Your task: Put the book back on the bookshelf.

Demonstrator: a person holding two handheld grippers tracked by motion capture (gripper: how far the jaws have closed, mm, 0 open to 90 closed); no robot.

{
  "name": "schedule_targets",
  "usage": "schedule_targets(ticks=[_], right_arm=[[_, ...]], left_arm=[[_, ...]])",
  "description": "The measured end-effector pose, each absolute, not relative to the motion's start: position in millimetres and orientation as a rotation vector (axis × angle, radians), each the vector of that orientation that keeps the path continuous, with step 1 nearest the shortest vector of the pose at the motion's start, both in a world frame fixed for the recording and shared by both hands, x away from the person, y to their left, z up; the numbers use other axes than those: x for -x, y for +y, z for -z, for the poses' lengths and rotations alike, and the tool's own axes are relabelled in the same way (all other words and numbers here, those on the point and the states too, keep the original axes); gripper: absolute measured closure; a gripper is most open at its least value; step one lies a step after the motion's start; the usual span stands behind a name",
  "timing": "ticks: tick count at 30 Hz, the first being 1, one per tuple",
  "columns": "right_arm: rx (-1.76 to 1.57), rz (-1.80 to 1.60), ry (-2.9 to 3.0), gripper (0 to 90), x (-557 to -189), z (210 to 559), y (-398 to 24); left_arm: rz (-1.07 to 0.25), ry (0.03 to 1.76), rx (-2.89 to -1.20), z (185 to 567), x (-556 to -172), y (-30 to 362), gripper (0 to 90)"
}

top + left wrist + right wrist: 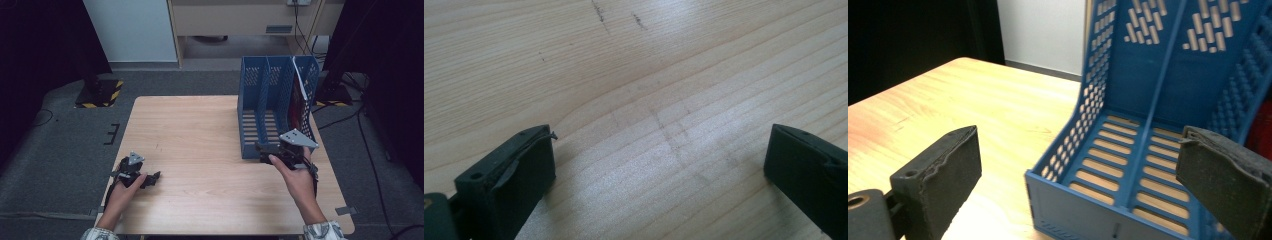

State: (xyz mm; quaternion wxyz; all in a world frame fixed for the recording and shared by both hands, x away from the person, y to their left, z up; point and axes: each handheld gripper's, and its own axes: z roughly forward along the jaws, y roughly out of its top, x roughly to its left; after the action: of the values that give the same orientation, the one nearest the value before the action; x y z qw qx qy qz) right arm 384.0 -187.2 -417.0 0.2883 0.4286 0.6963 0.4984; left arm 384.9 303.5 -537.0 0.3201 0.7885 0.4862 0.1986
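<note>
A blue slotted file rack (272, 105) stands on the right half of the wooden table (200, 150), with a red and dark book (299, 102) upright in its rightmost compartment. My right gripper (270, 150) hovers at the rack's front edge, open, nothing between its jaws; the right gripper view looks into the rack (1148, 150) between its wide-apart jaws. My left gripper (150, 179) rests low over the table's front left, open and empty. In the left gripper view its fingers (509, 175) frame bare wood.
The table's left and middle are bare wood with faint pencil marks (599, 12). Grey carpet surrounds the table. A stand base with yellow-black tape (100, 92) sits on the floor at the back left, and cables (360, 125) trail at the right.
</note>
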Motion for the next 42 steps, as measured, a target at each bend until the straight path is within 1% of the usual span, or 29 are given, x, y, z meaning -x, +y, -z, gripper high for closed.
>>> schedule_targets(ticks=[19,42], right_arm=[[-1.055,-1.325,1.990,4.8,-382.0,427.6,-146.1],[-0.979,-1.284,2.151,5.3,-374.9,459.4,-105.3]], left_arm=[[-0.522,1.278,-2.072,537.0,-384.9,303.5,0.0],[-0.522,1.278,-2.072,537.0,-384.9,303.5,0.0]])
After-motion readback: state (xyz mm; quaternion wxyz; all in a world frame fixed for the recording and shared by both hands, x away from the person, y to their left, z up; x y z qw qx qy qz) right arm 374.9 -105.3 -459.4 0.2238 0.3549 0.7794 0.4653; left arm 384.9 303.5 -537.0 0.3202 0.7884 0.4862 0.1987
